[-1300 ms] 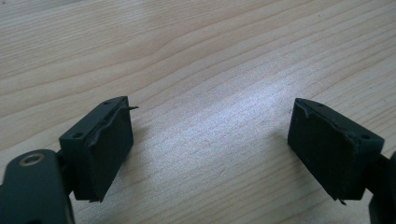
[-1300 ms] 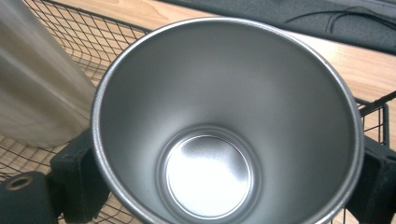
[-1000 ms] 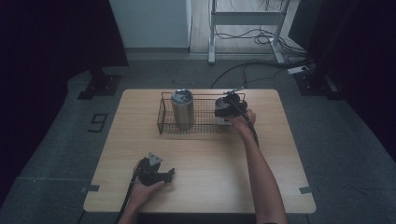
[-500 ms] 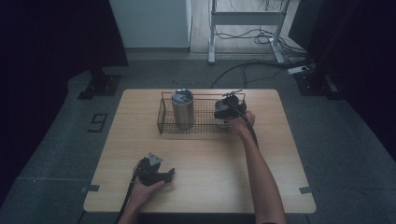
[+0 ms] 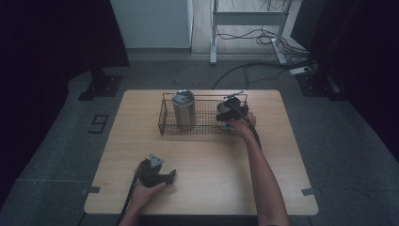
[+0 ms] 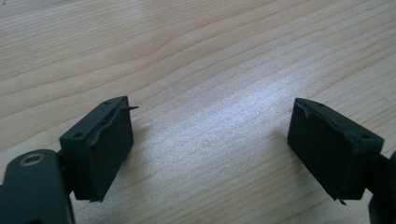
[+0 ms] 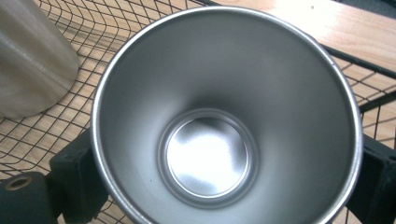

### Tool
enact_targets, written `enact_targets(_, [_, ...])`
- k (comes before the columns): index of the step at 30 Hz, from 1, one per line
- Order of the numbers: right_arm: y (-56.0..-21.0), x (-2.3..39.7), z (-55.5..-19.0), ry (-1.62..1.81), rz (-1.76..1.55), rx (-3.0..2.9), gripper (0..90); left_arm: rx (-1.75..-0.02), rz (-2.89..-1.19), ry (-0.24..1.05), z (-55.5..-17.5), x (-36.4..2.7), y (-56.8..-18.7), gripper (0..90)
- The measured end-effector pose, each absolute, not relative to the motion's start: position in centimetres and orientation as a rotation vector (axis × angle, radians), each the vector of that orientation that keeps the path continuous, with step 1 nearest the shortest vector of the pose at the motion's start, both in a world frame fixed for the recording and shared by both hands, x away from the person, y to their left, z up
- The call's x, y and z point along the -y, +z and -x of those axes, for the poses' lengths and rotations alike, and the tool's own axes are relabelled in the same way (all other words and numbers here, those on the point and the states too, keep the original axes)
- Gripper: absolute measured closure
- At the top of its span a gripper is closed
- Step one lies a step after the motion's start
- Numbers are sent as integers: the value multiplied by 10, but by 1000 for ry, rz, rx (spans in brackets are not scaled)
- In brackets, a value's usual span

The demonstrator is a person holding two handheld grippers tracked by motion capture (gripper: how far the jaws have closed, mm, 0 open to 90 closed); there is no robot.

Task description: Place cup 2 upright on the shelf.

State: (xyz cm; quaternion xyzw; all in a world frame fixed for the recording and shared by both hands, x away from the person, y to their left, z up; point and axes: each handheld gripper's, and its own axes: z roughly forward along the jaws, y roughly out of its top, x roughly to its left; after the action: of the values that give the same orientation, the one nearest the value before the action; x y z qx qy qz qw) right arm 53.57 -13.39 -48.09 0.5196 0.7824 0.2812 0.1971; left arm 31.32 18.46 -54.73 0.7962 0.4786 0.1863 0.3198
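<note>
A black wire basket [image 5: 164, 123] stands at the back of the wooden table [image 5: 211, 188]. At the basket's left end a tall steel tumbler [image 5: 184, 110] stands upright; in the right gripper view the tumbler [image 7: 32, 60] is at the top left. My right gripper [image 5: 229, 114] is at the basket's right end, shut on an open steel cup [image 5: 223, 108]. In the right gripper view I look down into the empty cup [image 7: 210, 154], with a black jaw on each side of it above the basket's mesh [image 7: 70, 14]. My left gripper [image 5: 165, 178] rests on the near left of the table, open [image 6: 210, 149], with bare wood between its pads.
The table's front half is bare wood around the left hand. The right forearm [image 5: 263, 174] stretches from the near edge to the basket. Beyond the table are a white stand's legs [image 5: 244, 19] and cables on a dark floor.
</note>
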Motion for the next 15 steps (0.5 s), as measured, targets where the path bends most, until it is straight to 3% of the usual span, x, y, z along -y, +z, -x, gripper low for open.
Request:
enact_targets(5, [-476, 136, -533, 828, -1480, -2149, 0, -1257, -2094, 490, -313, -185, -547, 145])
enact_targets(15, [-456, 139, -521, 942, -1453, -2031, 0, -1255, -2096, 489, -313, -185, -547, 145])
